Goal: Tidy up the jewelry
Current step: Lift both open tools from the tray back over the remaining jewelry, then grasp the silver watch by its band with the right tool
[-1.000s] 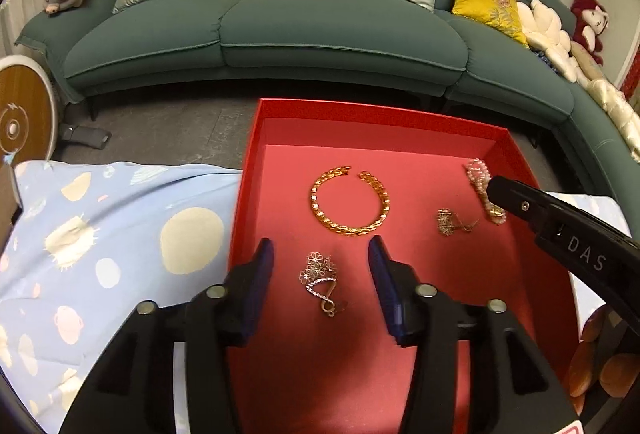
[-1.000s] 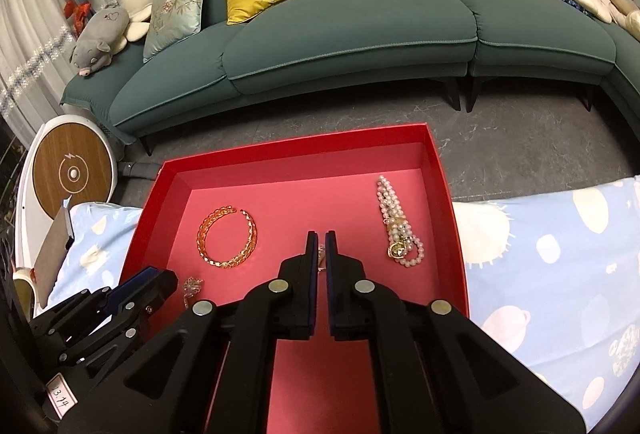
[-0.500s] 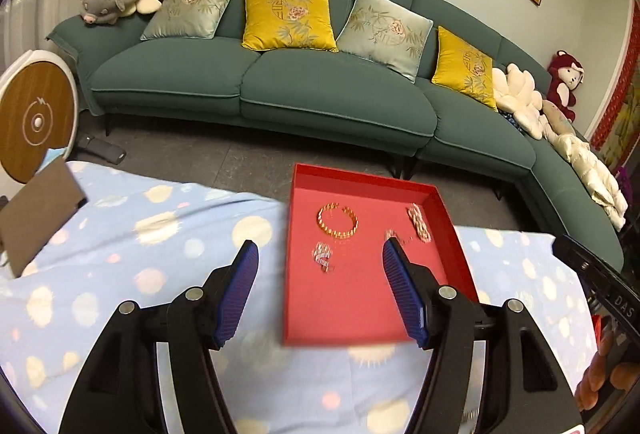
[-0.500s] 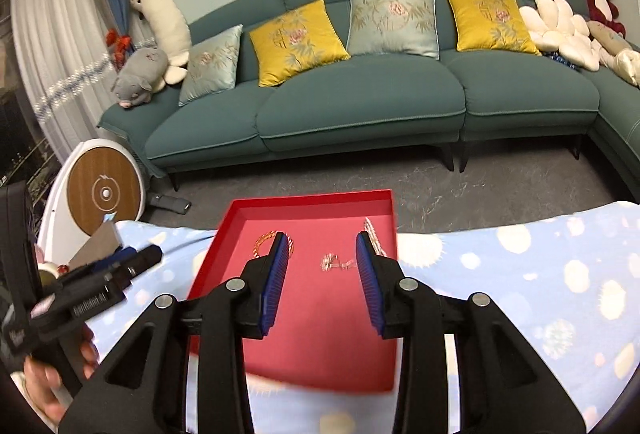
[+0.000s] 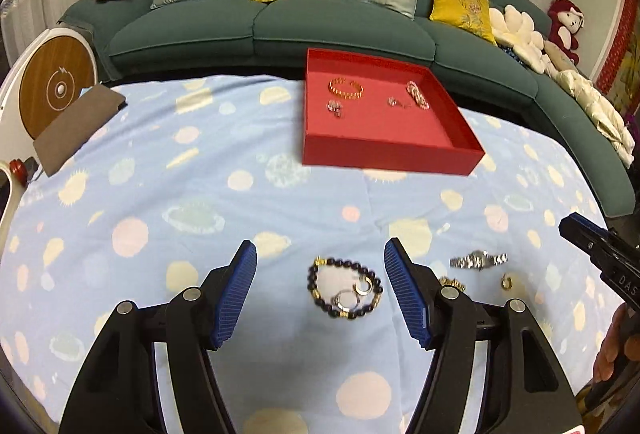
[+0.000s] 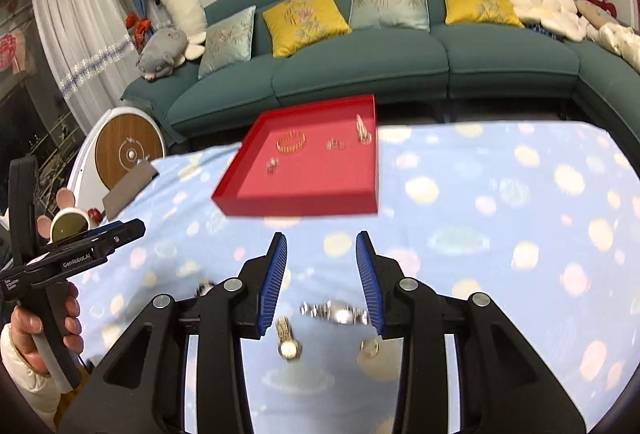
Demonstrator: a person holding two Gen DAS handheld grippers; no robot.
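Lying on the pale blue spotted tablecloth [image 5: 160,162], a dark beaded bracelet [image 5: 345,290] sits between the wide-spread left gripper [image 5: 320,290], a silver metal-link watch [image 6: 335,312] sits before the parted right gripper [image 6: 321,276], and the red rectangular tray [image 5: 384,156] holding a gold chain bangle [image 5: 346,88] stands well beyond.

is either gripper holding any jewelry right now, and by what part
Nothing is held. The left gripper is open above the dark bead bracelet; the right gripper is open above the silver watch.
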